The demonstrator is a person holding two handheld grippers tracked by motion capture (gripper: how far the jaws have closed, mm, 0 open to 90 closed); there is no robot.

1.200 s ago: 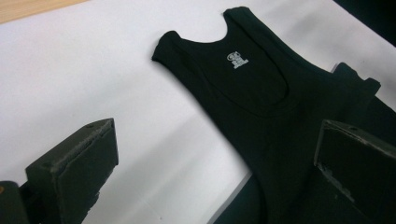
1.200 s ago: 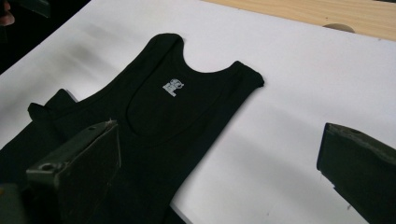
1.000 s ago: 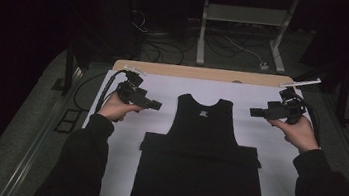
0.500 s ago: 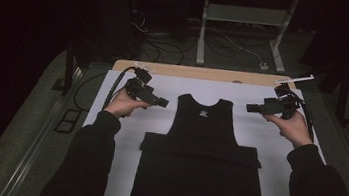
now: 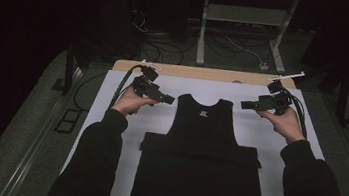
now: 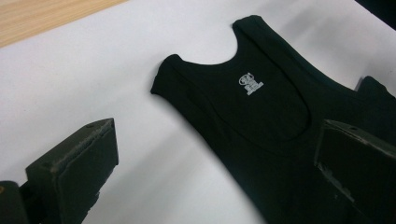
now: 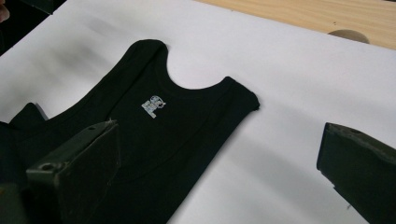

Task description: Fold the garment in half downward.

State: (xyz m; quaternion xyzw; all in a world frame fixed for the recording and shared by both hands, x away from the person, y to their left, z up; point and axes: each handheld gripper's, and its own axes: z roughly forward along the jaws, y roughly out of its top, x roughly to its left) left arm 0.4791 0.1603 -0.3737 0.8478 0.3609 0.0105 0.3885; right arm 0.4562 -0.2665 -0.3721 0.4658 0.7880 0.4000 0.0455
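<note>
In the high view, a black tank top (image 5: 203,132) lies flat on a white sheet (image 5: 113,85) that covers most of the tabletop (image 5: 205,73). Its neck end points away from the person, and the lower part is folded up into a wide band across the body of the garment. The left tool (image 5: 166,98) hangs above the sheet just left of the tank top's left shoulder strap, aimed toward it. The right tool (image 5: 245,105) hangs just right of the right strap, also aimed inward. Neither appears to touch the garment, though the dim light makes that hard to confirm from here.

In the left gripper view, the left tool (image 6: 210,163) stands wide open with nothing between its jaws. The tank top (image 6: 261,116) lies beyond and below, with a small white neck label (image 6: 251,84) just under the neckline. One jaw is over bare sheet (image 6: 93,70), the other over black cloth.

In the right gripper view, the right tool (image 7: 215,172) is likewise spread wide and holds nothing. The tank top (image 7: 173,126) lies ahead, its label (image 7: 153,106) below the neckline. A strip of bare wood (image 7: 327,14) shows beyond the sheet (image 7: 280,60).
</note>
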